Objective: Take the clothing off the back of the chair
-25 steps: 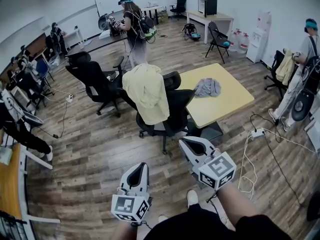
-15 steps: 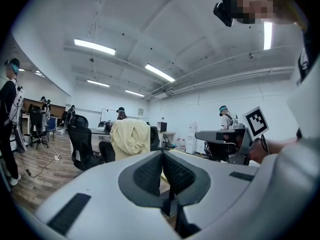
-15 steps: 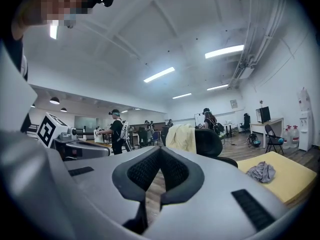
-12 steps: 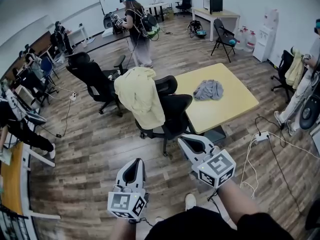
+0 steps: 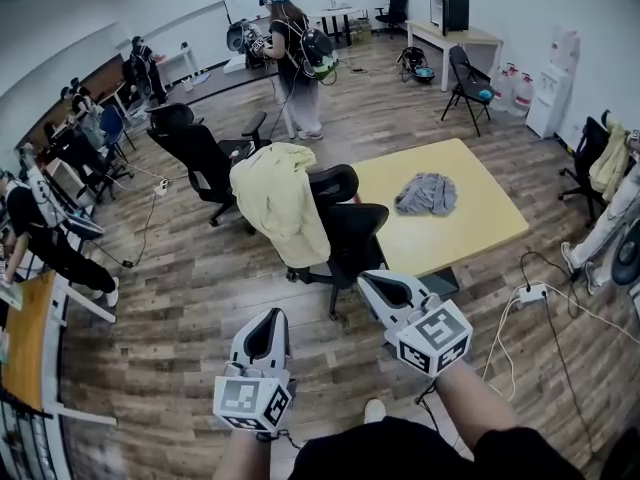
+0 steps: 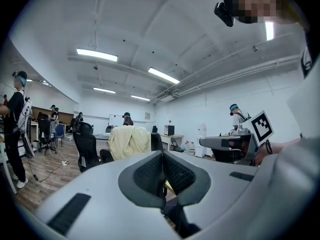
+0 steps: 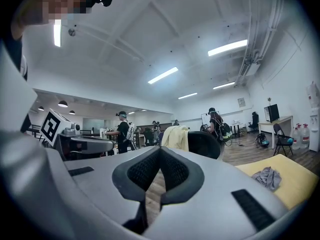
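At the far left of my head view stands a spare black chair (image 5: 200, 153), well apart from anything I am working on. Near me, the left gripper (image 5: 268, 318) hangs over the wooden floor (image 5: 180, 298) with its jaws pressed together and nothing caught between them; its own view shows the ribbed pads (image 6: 150, 171) meeting at the tips. Beyond it and slightly right, the pale yellow garment (image 5: 280, 203) is draped over the back of the black office chair (image 5: 352, 236), hanging down the chair's left side. The garment is well apart from both claws, farther into the room than either. From the left gripper view the garment (image 6: 129, 141) sits above the closed tips, a little to their left. The right gripper (image 5: 385, 286) is near the chair's base, jaws likewise closed and empty. To the right of the chair is the yellow table (image 5: 470, 233), a crumpled grey cloth (image 5: 427, 193) lying on it.
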Action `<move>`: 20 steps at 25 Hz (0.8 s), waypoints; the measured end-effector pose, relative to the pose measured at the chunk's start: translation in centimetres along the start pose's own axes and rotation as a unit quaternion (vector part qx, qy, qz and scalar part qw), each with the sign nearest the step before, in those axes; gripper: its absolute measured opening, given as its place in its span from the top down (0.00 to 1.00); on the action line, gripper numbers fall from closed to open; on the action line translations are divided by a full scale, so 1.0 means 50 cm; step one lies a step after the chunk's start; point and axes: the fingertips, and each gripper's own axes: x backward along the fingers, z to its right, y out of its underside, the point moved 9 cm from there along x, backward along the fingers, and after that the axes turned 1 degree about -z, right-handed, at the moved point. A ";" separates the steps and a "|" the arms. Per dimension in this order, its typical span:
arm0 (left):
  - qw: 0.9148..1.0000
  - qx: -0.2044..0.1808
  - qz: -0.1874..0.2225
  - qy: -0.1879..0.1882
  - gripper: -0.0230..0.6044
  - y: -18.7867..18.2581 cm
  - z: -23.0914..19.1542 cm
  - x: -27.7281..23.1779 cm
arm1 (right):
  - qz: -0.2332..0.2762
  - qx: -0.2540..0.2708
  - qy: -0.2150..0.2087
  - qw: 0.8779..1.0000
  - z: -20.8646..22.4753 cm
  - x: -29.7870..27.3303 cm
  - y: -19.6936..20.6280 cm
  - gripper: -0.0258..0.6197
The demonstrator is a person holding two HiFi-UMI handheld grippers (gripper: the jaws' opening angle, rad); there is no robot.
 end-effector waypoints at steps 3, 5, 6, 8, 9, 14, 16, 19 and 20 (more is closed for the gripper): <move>1.000 -0.001 0.005 -0.010 0.93 -0.012 0.010 -0.019 | 0.000 0.000 -0.006 1.000 0.020 0.004 -0.003 0.94; 1.000 -0.004 0.008 -0.017 0.93 -0.019 0.015 -0.033 | 0.000 -0.001 -0.007 1.000 0.035 0.009 -0.006 0.94; 1.000 -0.006 0.008 -0.021 0.93 -0.023 0.016 -0.040 | 0.000 0.000 -0.008 1.000 0.042 0.010 -0.007 0.94; 1.000 -0.008 0.008 -0.027 0.93 -0.029 0.017 -0.053 | -0.001 0.000 -0.013 1.000 0.055 0.012 -0.006 0.94; 0.999 -0.008 0.008 -0.030 0.93 -0.031 0.017 -0.059 | -0.002 -0.001 -0.015 1.000 0.060 0.012 -0.004 0.94; 0.999 -0.008 0.004 -0.033 0.88 -0.040 0.011 -0.086 | -0.002 -0.009 -0.013 1.000 0.079 0.018 0.001 0.94; 0.999 -0.008 0.003 -0.035 0.84 -0.045 0.008 -0.096 | -0.003 -0.011 -0.011 1.000 0.085 0.020 0.001 0.94; 0.999 -0.009 0.004 -0.040 0.77 -0.050 0.002 -0.113 | -0.003 -0.014 -0.008 1.000 0.096 0.020 0.002 0.94; 0.999 -0.010 0.004 -0.041 0.74 -0.050 0.001 -0.121 | -0.003 -0.015 -0.007 1.000 0.101 0.020 0.003 0.94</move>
